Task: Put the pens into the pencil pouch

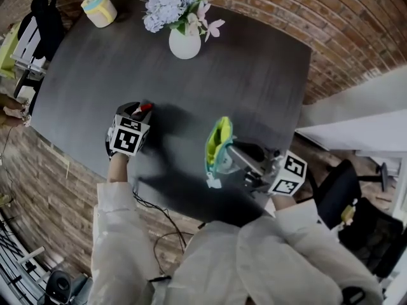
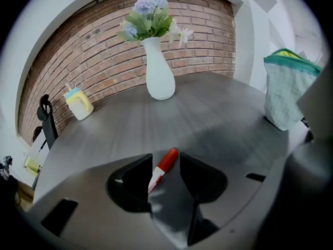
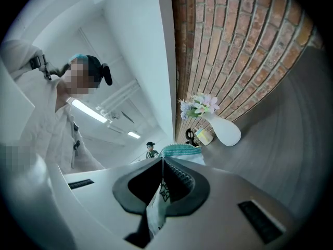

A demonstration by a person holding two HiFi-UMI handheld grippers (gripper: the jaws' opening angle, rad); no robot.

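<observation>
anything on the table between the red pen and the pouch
Nothing: the dark grey tabletop is bare between the red-capped pen and the teal-and-yellow fabric pouch, in both the head view and left gripper view.

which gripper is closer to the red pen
Left. The left gripper has open jaws either side of the red pen; the right gripper is well away, shut on the pencil pouch.

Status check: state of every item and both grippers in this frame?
left gripper, open
right gripper, shut on pencil pouch
pencil pouch, upright, mouth open
red pen, flat on table, between left gripper's fingers, not gripped
vase, upright, holding flowers
yellow cup, upright
</observation>
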